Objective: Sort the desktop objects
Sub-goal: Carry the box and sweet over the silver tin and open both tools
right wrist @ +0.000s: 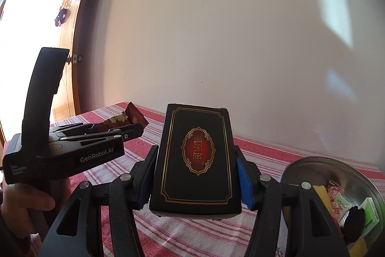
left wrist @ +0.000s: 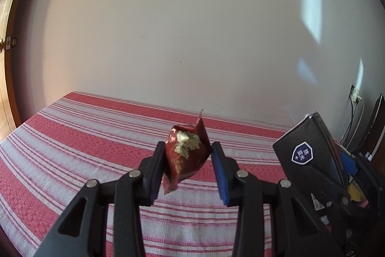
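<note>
2 holds | left fingers point(left wrist: 187, 160) pinch packet point(left wrist: 185, 155): light, crinkly, slippery | right fingers point(right wrist: 195, 175) squeeze box point(right wrist: 195, 158): stiff; grip sides.

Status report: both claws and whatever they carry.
Left claw shut on red snack packet. Right claw shut on black box. Both aloft, nothing in the way.

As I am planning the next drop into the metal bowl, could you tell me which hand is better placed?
Probably the right: its gripper, holding the black box, has the metal bowl right beside it, while the left gripper, with the red snack packet, is farther off.
</note>
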Available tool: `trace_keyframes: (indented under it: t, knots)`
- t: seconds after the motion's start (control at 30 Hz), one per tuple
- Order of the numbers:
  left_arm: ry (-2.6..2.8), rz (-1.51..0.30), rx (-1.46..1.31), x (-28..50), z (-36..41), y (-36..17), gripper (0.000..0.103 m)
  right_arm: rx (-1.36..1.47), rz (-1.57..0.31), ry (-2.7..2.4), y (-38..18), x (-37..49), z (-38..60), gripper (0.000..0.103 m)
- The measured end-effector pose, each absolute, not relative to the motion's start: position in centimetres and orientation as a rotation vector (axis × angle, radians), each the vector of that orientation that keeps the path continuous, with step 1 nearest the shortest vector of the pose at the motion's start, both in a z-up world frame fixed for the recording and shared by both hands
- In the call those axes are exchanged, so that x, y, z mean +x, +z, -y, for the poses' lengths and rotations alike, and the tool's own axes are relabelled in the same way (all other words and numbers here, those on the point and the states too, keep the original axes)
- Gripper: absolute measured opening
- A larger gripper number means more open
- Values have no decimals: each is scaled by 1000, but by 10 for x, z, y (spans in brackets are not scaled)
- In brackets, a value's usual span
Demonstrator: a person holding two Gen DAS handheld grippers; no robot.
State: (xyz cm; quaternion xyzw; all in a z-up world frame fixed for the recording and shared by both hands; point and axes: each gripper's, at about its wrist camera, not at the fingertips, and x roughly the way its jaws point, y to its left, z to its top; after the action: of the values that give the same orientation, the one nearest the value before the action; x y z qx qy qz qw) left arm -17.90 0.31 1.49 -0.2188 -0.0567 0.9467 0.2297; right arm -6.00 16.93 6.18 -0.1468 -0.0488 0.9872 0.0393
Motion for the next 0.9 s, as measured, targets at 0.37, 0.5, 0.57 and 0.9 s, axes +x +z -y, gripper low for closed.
trace_keyframes:
  t: [0.37, 0.5, 0.57, 0.9]
  knots:
    - [2579, 137, -483, -147, -29, 25, 38, -297, 121, 2998, 74, -24, -186, 61]
    - [2567, 163, -450, -141, -39, 29, 38, -277, 111, 2976, 79, -20, -190, 61]
    - [2553, 168, -446, -138, -46, 30, 38, -272, 110, 2964, 79, -18, -192, 61]
    - [2504, 140, -408, -131, -77, 33, 38, -212, 105, 2894, 84, 7, -222, 61]
